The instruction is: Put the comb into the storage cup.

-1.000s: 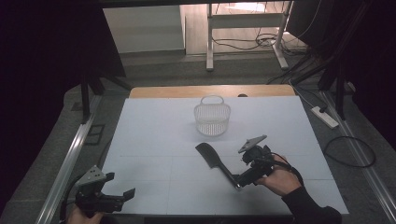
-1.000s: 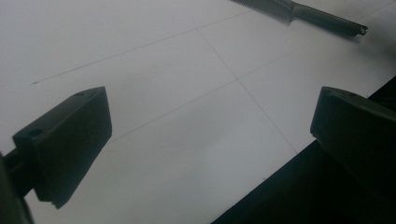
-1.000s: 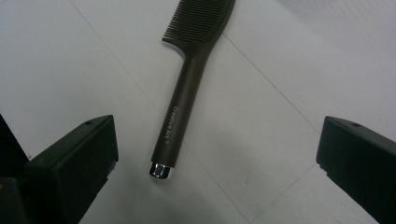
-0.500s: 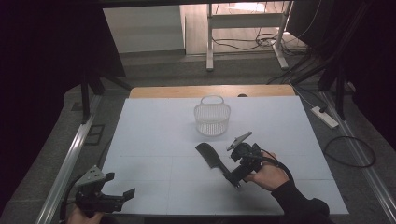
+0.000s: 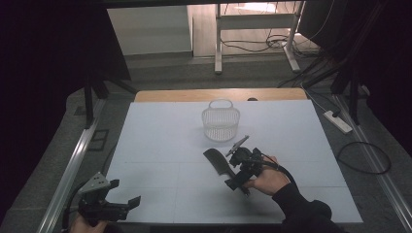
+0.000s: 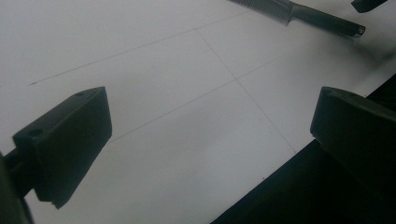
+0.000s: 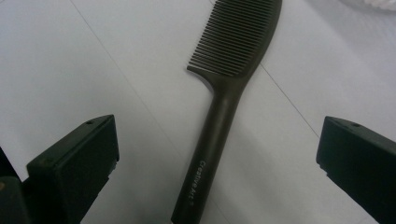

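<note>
While the right forearm reaches in from the lower right of the high view, sleeve dark and wrist turned toward the table's middle, the right hand (image 5: 266, 180) tips its gripper (image 5: 239, 180) down over the comb (image 5: 219, 164). In the right gripper view the two black jaws stand spread wide, one at each lower corner, and the comb's handle (image 7: 208, 158) runs straight up between them, touching neither. White lettering shows on that handle, and the teeth (image 7: 233, 37) fan out at the far end, pointing to the left in that view. The comb lies flat on the white table (image 5: 160, 145), just in front of the white basket (image 5: 221, 121), near it but not touching.

Down at the near left corner, the left hand (image 5: 82, 224) holds the left gripper (image 5: 127, 203) low over the table edge, aimed rightward. Its jaws are spread apart too, with bare table between them and nothing held. The left gripper view catches the comb handle (image 6: 327, 21) far off at the top edge.
</note>
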Motion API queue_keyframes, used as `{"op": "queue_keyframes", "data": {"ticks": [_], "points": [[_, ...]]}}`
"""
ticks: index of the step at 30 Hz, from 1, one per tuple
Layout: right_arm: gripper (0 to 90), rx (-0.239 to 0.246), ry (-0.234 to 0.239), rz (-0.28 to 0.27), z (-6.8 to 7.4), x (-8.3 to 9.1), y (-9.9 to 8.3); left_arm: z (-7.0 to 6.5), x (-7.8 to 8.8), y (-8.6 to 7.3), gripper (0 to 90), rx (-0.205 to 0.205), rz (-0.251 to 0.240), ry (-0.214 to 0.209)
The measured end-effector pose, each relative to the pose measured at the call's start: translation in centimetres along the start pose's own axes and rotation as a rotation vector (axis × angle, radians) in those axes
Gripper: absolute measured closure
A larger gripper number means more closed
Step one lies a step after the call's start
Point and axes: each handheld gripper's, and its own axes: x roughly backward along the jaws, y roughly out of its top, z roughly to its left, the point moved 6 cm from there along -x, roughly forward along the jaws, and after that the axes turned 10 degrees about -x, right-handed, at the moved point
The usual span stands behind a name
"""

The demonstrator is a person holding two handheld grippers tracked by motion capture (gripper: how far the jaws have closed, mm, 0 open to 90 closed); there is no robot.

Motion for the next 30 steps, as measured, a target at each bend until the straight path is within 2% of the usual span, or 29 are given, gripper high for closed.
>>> {"op": "queue_keyframes", "data": {"ticks": [10, 12, 13, 15, 16, 17, 19, 20, 23, 24, 30], "points": [[2.1, -0.001, 0.006, 0.026, 0.0, -1.0, 0.6, 0.0, 0.0, 0.0, 0.0, 0.001, 0.001, 0.0], [11.7, 0.008, 0.019, 0.019, 0.0, -1.1, 0.8, 0.0, 0.0, 0.0, 0.0, 0.002, 0.001, 0.0], [11.7, 0.008, 0.019, 0.019, 0.0, -1.1, 0.8, 0.0, 0.0, 0.0, 0.0, 0.002, 0.001, 0.0], [28.0, 0.005, 0.032, 0.01, 0.0, -0.9, 0.9, 0.0, 0.0, 0.0, 0.0, 0.002, 0.001, 0.0], [40.9, -0.002, 0.049, 0.006, 0.1, -0.8, 1.0, 0.0, 0.0, 0.0, 0.0, 0.002, 0.001, 0.0], [40.9, -0.002, 0.049, 0.006, 0.1, -0.8, 1.0, 0.0, 0.0, 0.0, 0.0, 0.002, 0.001, 0.0], [57.1, 0.005, 0.056, 0.008, 0.0, -0.7, 1.1, 0.0, 0.0, 0.0, 0.1, 0.002, 0.001, 0.0], [70.0, 0.016, 0.064, 0.007, 0.0, -0.6, 1.2, 0.0, 0.0, 0.0, 0.1, 0.002, 0.001, 0.0], [87.2, 0.04, 0.078, 0.01, 0.0, -0.6, 1.3, 0.0, 0.0, 0.0, 0.1, 0.002, 0.001, 0.0], [89.6, 0.045, 0.085, 0.013, 0.1, -0.6, 1.3, 0.0, 0.0, 0.0, 0.1, 0.002, 0.001, 0.0], [89.7, 0.057, 0.086, 0.029, 0.2, -0.8, 1.3, 0.0, 0.0, 0.0, 0.1, 0.001, 0.001, 0.0]]}}
